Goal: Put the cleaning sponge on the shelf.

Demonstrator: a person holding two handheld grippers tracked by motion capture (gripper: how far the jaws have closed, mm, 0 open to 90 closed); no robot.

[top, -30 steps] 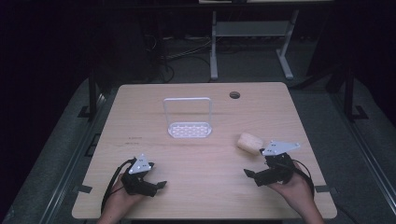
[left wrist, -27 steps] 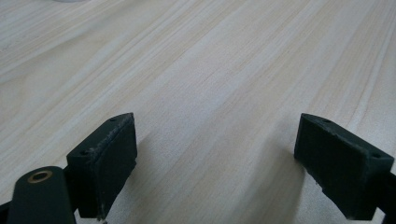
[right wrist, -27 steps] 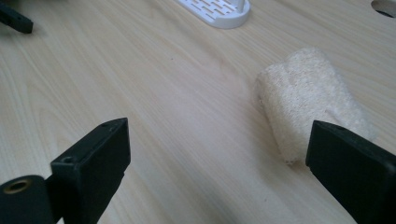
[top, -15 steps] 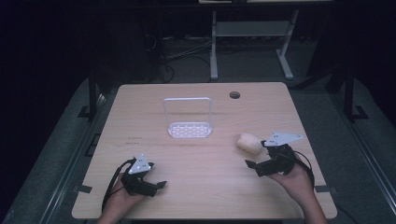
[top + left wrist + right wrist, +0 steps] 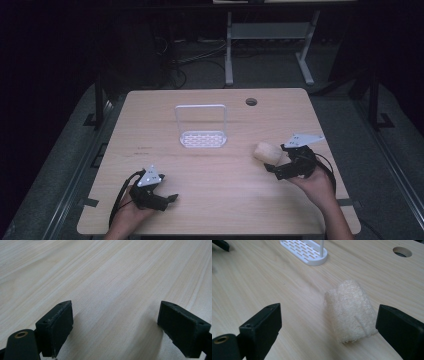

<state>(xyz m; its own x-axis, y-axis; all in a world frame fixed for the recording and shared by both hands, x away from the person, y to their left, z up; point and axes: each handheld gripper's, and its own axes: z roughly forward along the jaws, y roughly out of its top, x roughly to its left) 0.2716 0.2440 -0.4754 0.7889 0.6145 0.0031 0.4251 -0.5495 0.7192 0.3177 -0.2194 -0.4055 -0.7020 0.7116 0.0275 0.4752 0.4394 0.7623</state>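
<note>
With the white slotted plastic rack (image 5: 202, 131) well apart, the right gripper (image 5: 329, 327) stands spread around the beige fibrous loofah roll (image 5: 349, 310), while the left gripper (image 5: 116, 327) gapes over bare tabletop.

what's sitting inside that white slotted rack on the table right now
Nothing: the white slotted plastic rack with its thin wire hoop stands empty. The cream loofah sponge lies apart on the pale wooden table.

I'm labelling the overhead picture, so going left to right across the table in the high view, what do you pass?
Left tool → white rack → round hole in the table → loofah sponge → right tool, jaws open beside the sponge.
</note>
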